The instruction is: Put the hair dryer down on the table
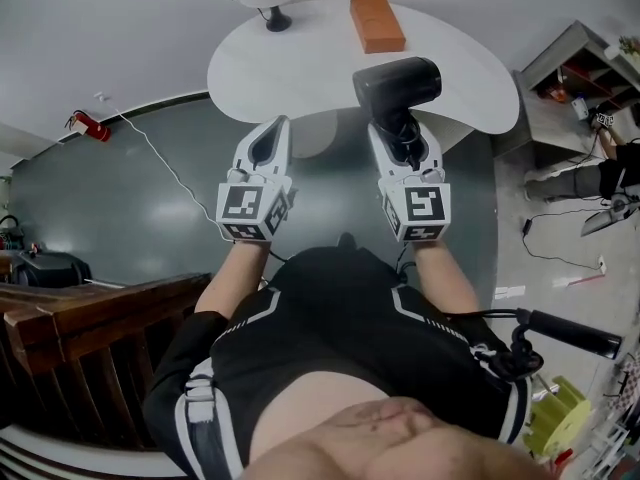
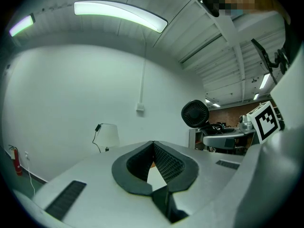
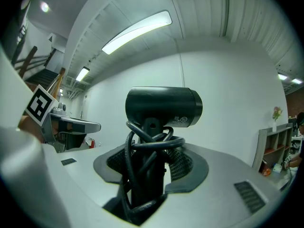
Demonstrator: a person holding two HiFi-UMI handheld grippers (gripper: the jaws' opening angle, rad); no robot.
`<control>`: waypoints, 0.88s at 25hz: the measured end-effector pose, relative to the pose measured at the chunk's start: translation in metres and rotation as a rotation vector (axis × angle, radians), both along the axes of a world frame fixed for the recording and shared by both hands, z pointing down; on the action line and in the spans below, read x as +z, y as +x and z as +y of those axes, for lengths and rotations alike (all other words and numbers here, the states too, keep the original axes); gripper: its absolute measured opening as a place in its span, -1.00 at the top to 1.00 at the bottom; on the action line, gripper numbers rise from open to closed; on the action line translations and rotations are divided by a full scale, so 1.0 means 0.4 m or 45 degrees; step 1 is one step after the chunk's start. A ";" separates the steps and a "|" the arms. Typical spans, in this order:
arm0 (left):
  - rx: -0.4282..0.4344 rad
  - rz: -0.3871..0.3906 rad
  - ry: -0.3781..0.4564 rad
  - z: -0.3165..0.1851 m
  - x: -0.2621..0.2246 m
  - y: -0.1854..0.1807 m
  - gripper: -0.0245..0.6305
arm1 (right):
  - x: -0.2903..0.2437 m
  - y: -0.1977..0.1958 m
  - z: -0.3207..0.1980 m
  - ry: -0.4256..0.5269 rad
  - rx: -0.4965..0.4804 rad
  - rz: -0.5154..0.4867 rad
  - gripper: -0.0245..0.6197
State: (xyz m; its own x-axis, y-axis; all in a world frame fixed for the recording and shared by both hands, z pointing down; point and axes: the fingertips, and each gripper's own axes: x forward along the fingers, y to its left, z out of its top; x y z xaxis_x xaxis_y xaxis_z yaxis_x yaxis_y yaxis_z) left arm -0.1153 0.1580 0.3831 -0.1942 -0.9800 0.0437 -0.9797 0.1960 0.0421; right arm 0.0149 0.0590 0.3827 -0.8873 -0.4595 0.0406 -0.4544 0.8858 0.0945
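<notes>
Grey-green floor [image 1: 120,198] fills the left and middle of the head view. White rounded table [image 1: 300,78] stands at the far side, its top mostly bare. Dark wooden railing [image 1: 80,318] at near left. Open shelf unit [image 1: 575,68] at far right. Left gripper [image 1: 275,128] is held level short of the table's near edge. Its ribbed pads [image 2: 166,163] meet at the tips, with nothing between them. Right gripper [image 1: 400,138] is level beside it, a gap between the two. Its fingers [image 3: 183,163] pinch the handle of the black hair dryer [image 1: 398,83]. The dryer is carried in the air, not set down. In the head view its barrel lies crosswise over the table's near edge, with the rear grille facing left toward the left gripper. Lamp [image 1: 277,18] sits at the table's far left. Orange block [image 1: 377,23] lies on the far middle of the table, well apart from the dryer. Red fire extinguisher [image 1: 90,126] lies on the floor at far left. Black cord [image 3: 152,144] is looped round the dryer handle, and some of its turns lie between the jaws.
</notes>
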 end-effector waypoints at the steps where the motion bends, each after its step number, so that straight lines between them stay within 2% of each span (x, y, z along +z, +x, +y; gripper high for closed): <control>1: 0.002 -0.001 -0.002 -0.015 0.000 0.005 0.83 | 0.003 0.006 -0.011 -0.002 0.000 0.000 0.23; 12: 0.105 -0.002 -0.006 -0.184 -0.004 0.036 0.83 | 0.011 0.042 -0.122 -0.019 0.067 0.004 0.23; 17: 0.180 -0.003 -0.005 -0.263 0.002 0.025 0.83 | 0.015 0.036 -0.177 -0.019 0.129 0.015 0.23; 22: 0.250 -0.013 0.012 -0.344 -0.006 -0.028 0.83 | 0.009 -0.006 -0.234 -0.020 0.193 0.016 0.23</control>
State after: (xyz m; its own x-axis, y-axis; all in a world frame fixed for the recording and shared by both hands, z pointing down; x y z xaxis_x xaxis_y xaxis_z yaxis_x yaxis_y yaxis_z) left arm -0.1264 0.0202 0.3806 0.0001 -0.9995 0.0332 -0.9995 0.0010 0.0326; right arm 0.0125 -0.0347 0.3864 -0.8073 -0.5871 0.0596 -0.5816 0.8087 0.0881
